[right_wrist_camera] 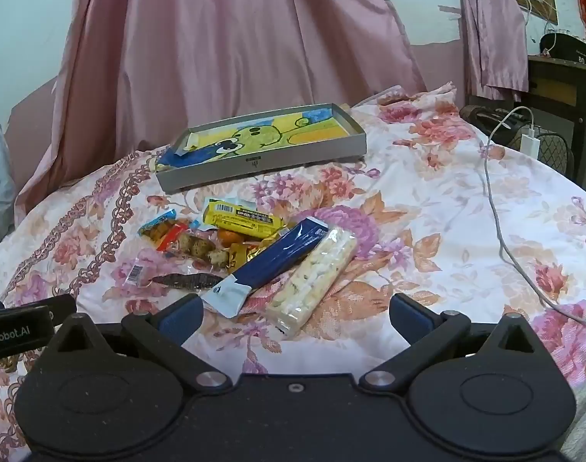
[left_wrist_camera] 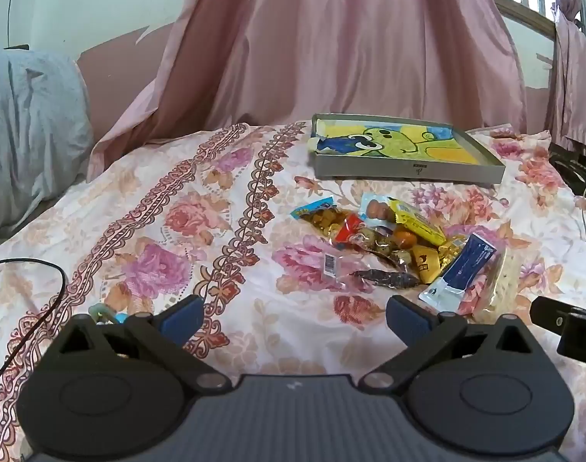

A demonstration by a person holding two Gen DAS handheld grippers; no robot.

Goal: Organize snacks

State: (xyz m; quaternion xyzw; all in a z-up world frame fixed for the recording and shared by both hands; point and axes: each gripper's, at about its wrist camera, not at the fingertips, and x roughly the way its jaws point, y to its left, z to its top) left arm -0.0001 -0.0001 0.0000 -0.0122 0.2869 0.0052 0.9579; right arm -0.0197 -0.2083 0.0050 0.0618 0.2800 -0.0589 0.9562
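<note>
A pile of wrapped snacks (left_wrist_camera: 393,242) lies on the flowered bedsheet, also in the right wrist view (right_wrist_camera: 231,246). It holds a yellow bar (right_wrist_camera: 242,217), a long blue packet (right_wrist_camera: 277,261), a clear pack of white puffs (right_wrist_camera: 316,277) and a dark dried piece (right_wrist_camera: 189,280). A shallow grey tray (left_wrist_camera: 404,169) with a cartoon lining sits behind the pile; it shows in the right wrist view too (right_wrist_camera: 262,161). My left gripper (left_wrist_camera: 294,317) is open and empty, short of the pile. My right gripper (right_wrist_camera: 294,317) is open and empty, just before the puffs pack.
Pink curtains (left_wrist_camera: 331,46) hang behind the bed. A grey pillow (left_wrist_camera: 27,123) lies at left. A black cable (left_wrist_camera: 42,308) lies near left. A white charger cable (right_wrist_camera: 500,231) crosses the sheet at right, toward a dark cabinet (right_wrist_camera: 562,92).
</note>
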